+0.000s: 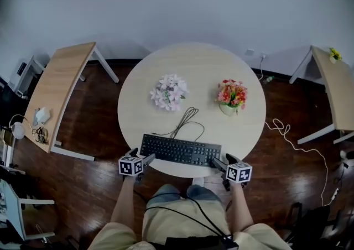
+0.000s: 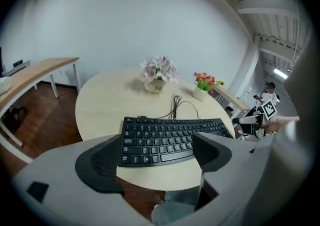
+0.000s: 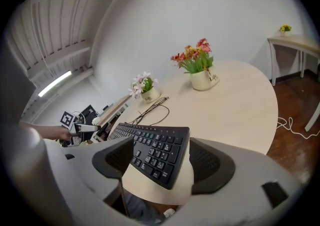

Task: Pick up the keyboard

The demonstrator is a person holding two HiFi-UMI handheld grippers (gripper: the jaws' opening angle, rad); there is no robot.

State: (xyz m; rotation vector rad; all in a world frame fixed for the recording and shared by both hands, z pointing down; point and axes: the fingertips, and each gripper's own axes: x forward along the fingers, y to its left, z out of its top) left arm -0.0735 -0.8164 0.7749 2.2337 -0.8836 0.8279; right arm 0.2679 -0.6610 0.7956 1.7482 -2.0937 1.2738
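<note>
A black keyboard (image 1: 180,150) lies flat near the front edge of the round light-wood table (image 1: 210,66), its cable (image 1: 185,120) coiled behind it. My left gripper (image 1: 147,160) is at the keyboard's left end and is open. In the left gripper view the keyboard (image 2: 170,137) shows just ahead of the spread jaws of the left gripper (image 2: 157,157). My right gripper (image 1: 218,163) is at the keyboard's right end, also open. In the right gripper view the keyboard's end (image 3: 152,147) sits between the wide jaws of the right gripper (image 3: 165,162). I cannot tell if any pad touches it.
A pot of pink-white flowers (image 1: 169,92) and a pot of red-orange flowers (image 1: 232,95) stand behind the keyboard. Wooden desks stand at the left (image 1: 58,88) and right (image 1: 332,86). A white cord (image 1: 287,133) trails on the dark floor. The person's legs are under the table edge.
</note>
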